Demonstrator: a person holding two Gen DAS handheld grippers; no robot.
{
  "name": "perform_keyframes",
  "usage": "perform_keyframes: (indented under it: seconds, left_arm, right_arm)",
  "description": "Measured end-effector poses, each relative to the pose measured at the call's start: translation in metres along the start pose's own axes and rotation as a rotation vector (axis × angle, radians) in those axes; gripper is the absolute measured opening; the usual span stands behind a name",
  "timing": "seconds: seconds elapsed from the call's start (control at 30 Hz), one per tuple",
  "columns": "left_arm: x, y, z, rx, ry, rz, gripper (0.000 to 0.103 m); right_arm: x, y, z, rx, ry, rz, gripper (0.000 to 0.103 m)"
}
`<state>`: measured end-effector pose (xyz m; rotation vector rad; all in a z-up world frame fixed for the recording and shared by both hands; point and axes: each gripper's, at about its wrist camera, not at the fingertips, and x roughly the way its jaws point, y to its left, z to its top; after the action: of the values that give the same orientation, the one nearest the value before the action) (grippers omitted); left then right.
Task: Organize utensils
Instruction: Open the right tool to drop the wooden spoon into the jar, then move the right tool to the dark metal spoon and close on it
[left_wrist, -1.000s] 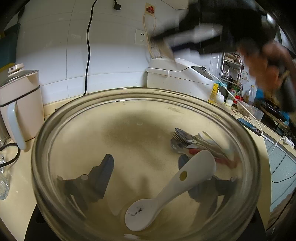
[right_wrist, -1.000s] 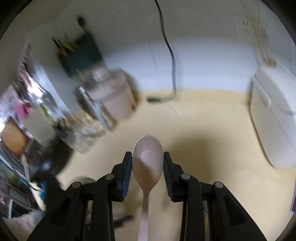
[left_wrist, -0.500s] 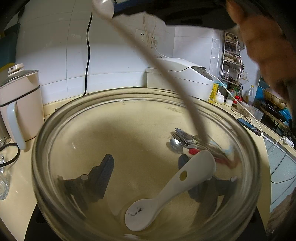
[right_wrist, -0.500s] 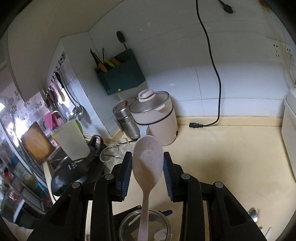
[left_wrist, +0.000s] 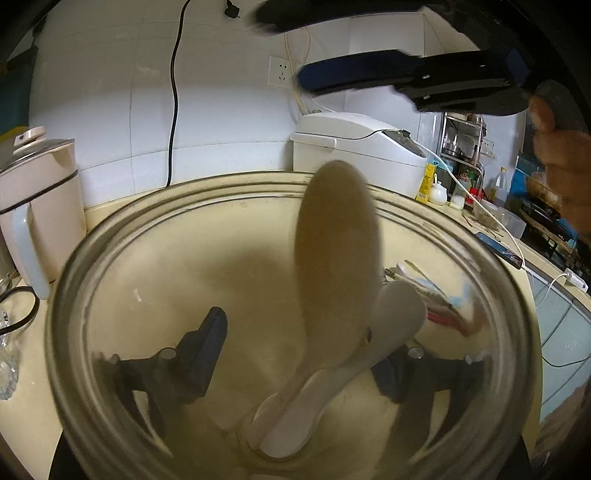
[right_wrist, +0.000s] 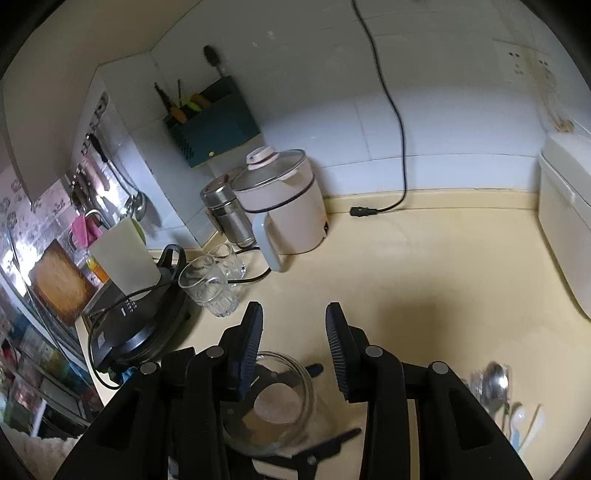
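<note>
Inside jar: two spoons; R claw empty.

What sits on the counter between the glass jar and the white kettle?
In the right wrist view, two clear drinking glasses stand between the glass jar and the white kettle, with a black cord running past them.

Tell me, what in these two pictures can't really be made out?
- Left view: the beige spoon in the glass jar is motion-blurred; its surface detail is lost.
- Left view: the utensil pile behind the jar is smeared by the glass; the pieces can't be counted.
- Right view: the right claw hides much of the jar below.
</note>
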<state>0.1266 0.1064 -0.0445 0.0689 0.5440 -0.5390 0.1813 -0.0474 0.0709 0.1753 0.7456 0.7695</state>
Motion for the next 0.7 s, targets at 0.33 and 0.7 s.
perform_keyframes:
  seconds: [0.33, 0.7]
  left_arm:
    - [0.002, 0.003, 0.001, 0.004, 0.004, 0.002, 0.079]
    - [0.001, 0.002, 0.0, 0.018, 0.005, 0.013, 0.079]
  right_arm:
    - [-0.072, -0.077, -0.003, 0.134, 0.005, -0.195, 0.039]
    - [-0.08, -0.14, -0.055, 0.245, 0.179, -0.382, 0.039]
